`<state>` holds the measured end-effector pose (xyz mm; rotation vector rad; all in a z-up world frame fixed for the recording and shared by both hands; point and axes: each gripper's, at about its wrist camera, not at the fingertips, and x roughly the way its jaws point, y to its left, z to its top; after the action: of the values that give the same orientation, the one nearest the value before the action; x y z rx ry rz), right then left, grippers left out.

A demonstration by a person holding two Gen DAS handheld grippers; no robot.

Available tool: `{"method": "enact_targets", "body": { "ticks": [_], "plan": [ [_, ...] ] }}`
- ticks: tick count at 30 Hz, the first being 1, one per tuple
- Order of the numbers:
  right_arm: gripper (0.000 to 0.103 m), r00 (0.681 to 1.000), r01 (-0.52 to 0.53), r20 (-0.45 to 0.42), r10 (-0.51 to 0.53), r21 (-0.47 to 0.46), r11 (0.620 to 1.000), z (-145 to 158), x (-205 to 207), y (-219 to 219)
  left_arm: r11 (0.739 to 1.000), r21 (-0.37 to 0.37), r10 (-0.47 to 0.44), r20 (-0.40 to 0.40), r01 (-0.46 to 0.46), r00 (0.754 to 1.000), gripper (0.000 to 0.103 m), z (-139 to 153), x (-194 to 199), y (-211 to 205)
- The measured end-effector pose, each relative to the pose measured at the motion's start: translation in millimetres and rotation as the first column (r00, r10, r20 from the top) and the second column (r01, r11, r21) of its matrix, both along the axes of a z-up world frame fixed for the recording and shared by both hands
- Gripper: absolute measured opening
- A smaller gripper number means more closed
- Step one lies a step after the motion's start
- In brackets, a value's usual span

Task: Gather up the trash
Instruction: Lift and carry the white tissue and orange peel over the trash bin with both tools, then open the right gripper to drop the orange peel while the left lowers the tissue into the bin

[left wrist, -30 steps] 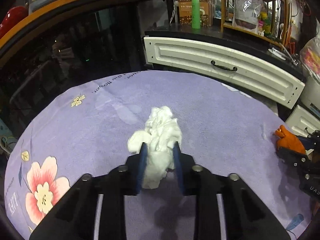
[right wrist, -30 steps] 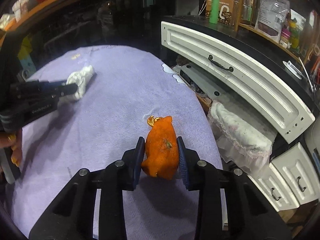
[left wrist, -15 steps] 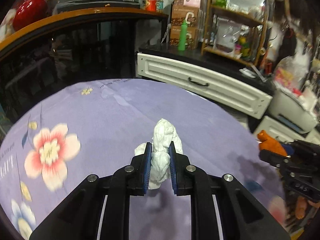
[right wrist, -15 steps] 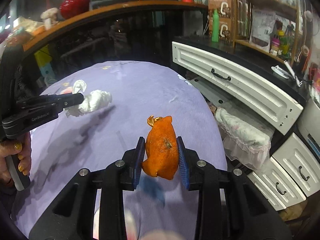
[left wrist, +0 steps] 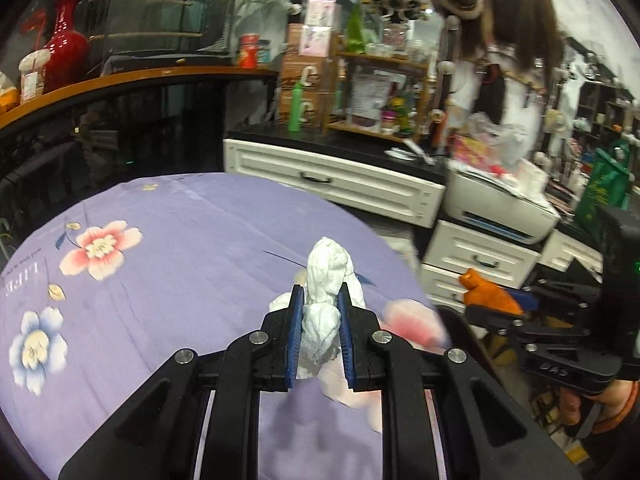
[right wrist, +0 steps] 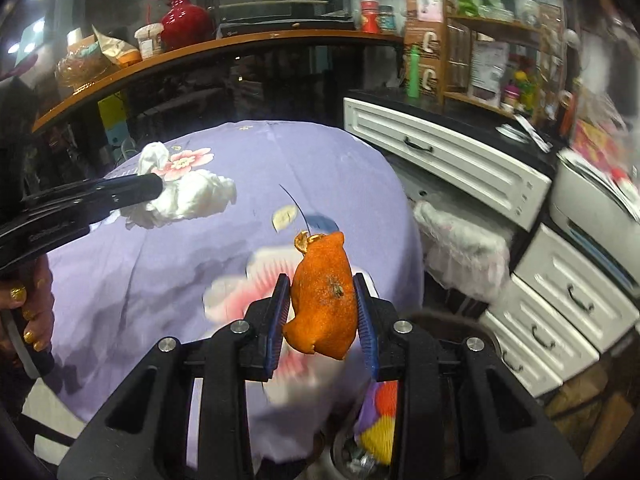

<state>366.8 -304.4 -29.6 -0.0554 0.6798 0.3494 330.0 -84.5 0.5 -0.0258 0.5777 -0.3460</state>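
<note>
Tissue (left wrist: 325, 292): white, crumpled wad, clamped upright, raised above the purple cloth.
Peel (right wrist: 325, 298): orange, curled piece, clamped, held aloft.

Two close wrist views along the jaws, sharing the purple tablecloth (left wrist: 168, 280).

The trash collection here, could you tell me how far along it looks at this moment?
Done: both pieces are picked up off the purple tablecloth. In hand: the left gripper is clamped on the crumpled white tissue, and the right gripper on the orange peel. Left: dropping both; a container with colourful scraps shows below the table edge, possibly the bin.
</note>
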Motion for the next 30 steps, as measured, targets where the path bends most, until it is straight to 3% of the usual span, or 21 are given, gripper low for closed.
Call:
{"method": "enact_targets", "body": {
  "ticks": [5,11,23,26,28,30],
  "plan": [
    [0.032,0.997,0.073,-0.028,-0.073,0.006,0.997,-16,-39,-33,0.997,-0.037,-0.074,-0.007,0.074,0.997,0.017,-4,-34,-34],
    [0.032,0.981,0.17,-0.095,-0.169,0.004,0.985,-51,-58,-70,0.985,-0.077,-0.161,-0.038,0.157,0.986,0.017,-16,-50,-77],
    [0.033,0.917,0.291,-0.287,-0.279,-0.001,0.957,-149,-29,-116,0.971,-0.063,-0.238,-0.14,0.231,0.961,0.017,-58,-53,-137],
    [0.042,0.901,0.316,-0.311,-0.302,-0.006,0.949,-166,-22,-124,0.97,-0.056,-0.242,-0.165,0.236,0.956,0.017,-68,-50,-143],
    [0.061,0.89,0.337,-0.322,-0.323,-0.013,0.942,-174,-20,-128,0.969,-0.049,-0.245,-0.178,0.24,0.953,0.017,-74,-49,-146],
    [0.063,0.887,0.351,-0.32,-0.332,0.0,0.936,-177,-22,-131,0.968,-0.041,-0.252,-0.193,0.249,0.948,0.017,-81,-47,-151]
  ]
}}
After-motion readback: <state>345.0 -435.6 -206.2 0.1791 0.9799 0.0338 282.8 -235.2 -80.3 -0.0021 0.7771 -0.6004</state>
